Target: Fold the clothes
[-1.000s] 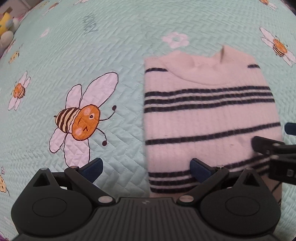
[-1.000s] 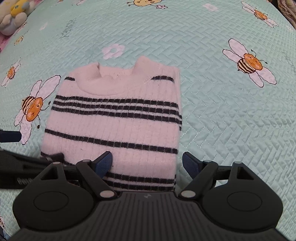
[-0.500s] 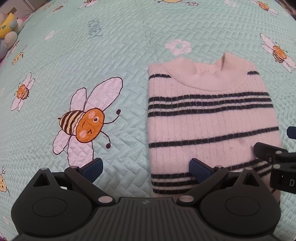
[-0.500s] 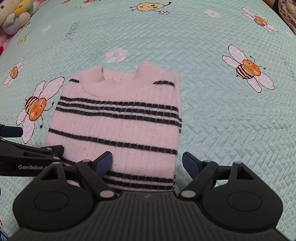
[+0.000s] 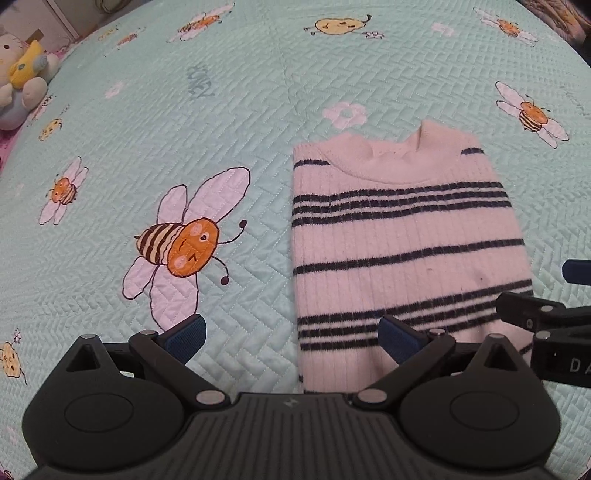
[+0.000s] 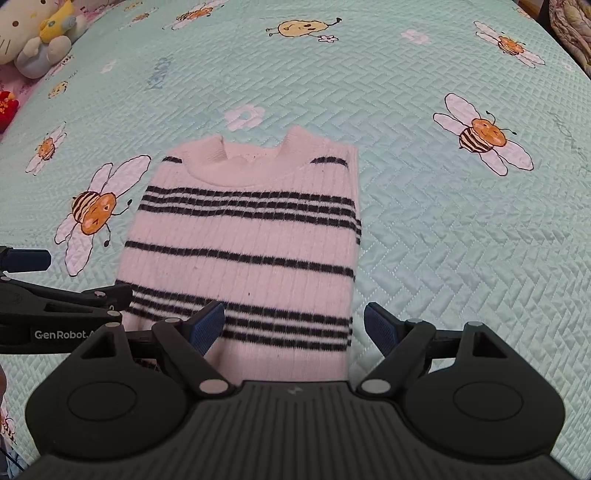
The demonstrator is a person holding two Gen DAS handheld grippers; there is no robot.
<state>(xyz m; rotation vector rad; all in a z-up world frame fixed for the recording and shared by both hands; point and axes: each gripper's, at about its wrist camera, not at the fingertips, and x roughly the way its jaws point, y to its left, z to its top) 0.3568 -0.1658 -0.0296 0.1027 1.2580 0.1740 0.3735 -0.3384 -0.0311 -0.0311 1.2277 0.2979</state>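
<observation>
One garment was in play, and it lay on the bed (image 6: 424,229), whose mint quilted cover with printed bees filled both views. The sweater (image 6: 251,236), cream with dark stripes, sat flat near the middle of that cover, collar pointing away from the cameras and hem nearest them. Its sides ran straight and narrow with no sleeves showing, so I judged the sleeves already tucked under or behind the body; how exactly they were folded was hidden. What seemed left was the crosswise fold, hem up toward the collar, and perhaps a final tidy.

Left of the sweater in the left wrist view, a large printed bee (image 5: 184,247) lay just beside its edge. Far beyond the sweater's collar, at the bed's left corner, a plush toy (image 6: 37,33) rested.

Both tongs hung at the hem end. The left tongs (image 5: 291,336) stood wide apart over the sweater's left hem corner, gripping nothing. The right tongs (image 6: 293,325) were likewise spread, straddling the right hem corner, empty.
</observation>
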